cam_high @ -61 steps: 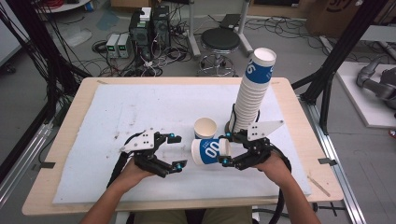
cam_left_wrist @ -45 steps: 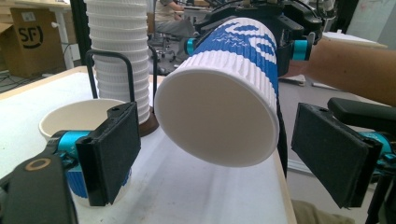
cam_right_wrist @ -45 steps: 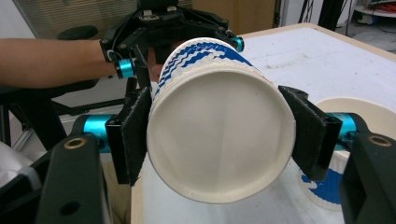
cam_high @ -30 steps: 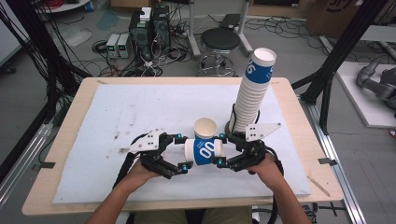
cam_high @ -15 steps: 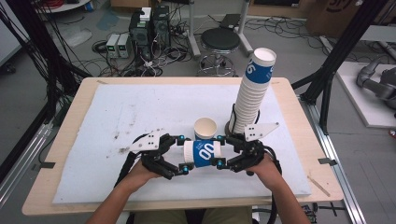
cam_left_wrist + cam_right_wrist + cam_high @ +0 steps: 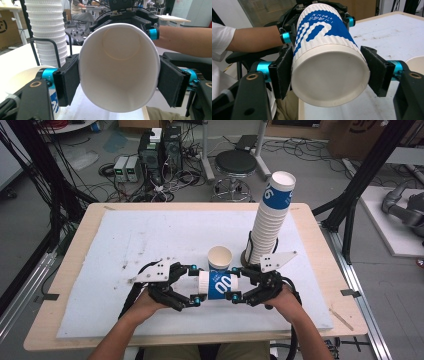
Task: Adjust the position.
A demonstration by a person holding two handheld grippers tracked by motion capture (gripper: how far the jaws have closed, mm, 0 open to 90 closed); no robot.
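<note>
Where two seconds ago only the right gripper (image 6: 239, 284) held the sideways paper cup (image 6: 218, 284) and the left gripper (image 6: 194, 285) stood spread off at nine o'clock, both now pinch it, the left jaws having just closed on its rim end while the right clamps its base. It hangs just above the white mat (image 6: 125, 240) on the wooden table (image 6: 75, 255), with an upright cup (image 6: 220, 257) at twelve o'clock and the tall cup stack (image 6: 270, 220) at one o'clock. Beyond the table lie a stool (image 6: 235, 165), cables and black frame posts.

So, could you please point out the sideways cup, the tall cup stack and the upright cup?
sideways cup (image 6: 220, 284), high view, blue printed wall
cup stack (image 6: 267, 227), high view, ribbed middle
upright cup (image 6: 220, 256), high view, open mouth
</note>
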